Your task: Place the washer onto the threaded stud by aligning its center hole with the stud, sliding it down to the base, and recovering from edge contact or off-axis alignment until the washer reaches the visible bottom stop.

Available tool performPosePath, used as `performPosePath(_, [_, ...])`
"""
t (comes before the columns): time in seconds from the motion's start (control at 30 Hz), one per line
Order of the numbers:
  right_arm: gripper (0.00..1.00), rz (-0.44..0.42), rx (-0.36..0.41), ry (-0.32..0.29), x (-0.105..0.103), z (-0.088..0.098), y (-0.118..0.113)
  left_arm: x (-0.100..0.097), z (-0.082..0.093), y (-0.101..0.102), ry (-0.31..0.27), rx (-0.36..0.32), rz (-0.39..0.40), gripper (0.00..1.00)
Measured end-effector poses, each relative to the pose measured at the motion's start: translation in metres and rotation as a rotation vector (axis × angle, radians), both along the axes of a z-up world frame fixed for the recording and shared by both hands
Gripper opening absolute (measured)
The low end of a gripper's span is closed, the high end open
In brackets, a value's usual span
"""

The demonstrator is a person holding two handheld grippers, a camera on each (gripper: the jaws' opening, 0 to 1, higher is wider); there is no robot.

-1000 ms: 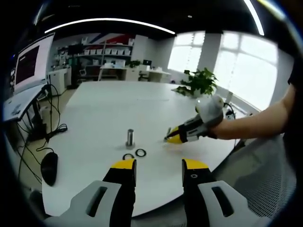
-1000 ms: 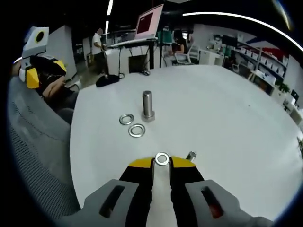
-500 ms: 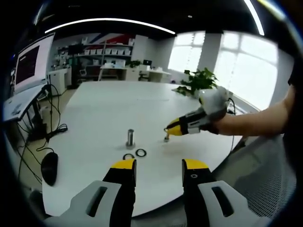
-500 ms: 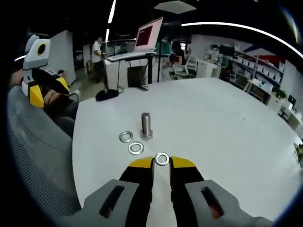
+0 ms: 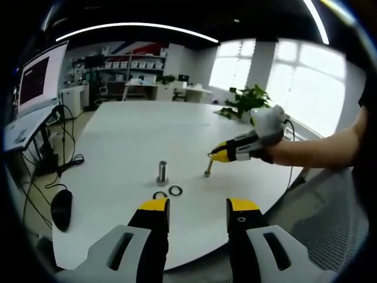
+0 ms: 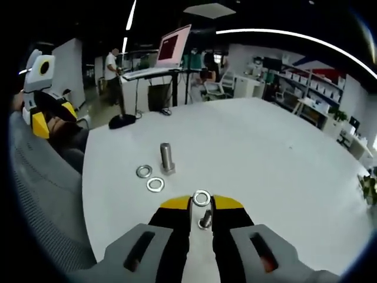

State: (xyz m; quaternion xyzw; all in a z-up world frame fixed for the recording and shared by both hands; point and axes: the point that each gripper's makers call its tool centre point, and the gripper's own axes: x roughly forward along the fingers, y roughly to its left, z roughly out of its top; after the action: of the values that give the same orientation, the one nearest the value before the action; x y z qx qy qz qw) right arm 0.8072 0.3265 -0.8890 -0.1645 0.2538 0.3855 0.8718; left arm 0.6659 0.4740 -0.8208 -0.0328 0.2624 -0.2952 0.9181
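Right gripper view: the right gripper point(image 6: 201, 199) is clamped on a washer point(image 6: 201, 197), held above the white table point(image 6: 283, 153) directly over a small stud point(image 6: 205, 219). Left gripper view: the left gripper point(image 5: 198, 207) hangs with jaws apart and empty, near a larger stud point(image 5: 162, 172) and two loose washers point(image 5: 168, 192).

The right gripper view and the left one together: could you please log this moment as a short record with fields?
right gripper: shut on small silver metal washer, lifted above the table
left gripper: open, holding nothing
upright grey threaded stud: bare, standing on round white table
two loose silver washers: flat beside the stud's base
second small stud: below the right gripper
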Motion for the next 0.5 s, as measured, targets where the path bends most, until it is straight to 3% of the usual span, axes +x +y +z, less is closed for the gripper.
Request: performPosePath(0.5, [0.14,-0.029,-0.017,0.034,0.002,-0.013,-0.009,-0.001,-0.001,-0.001,0.004,0.002,-0.005,0.36])
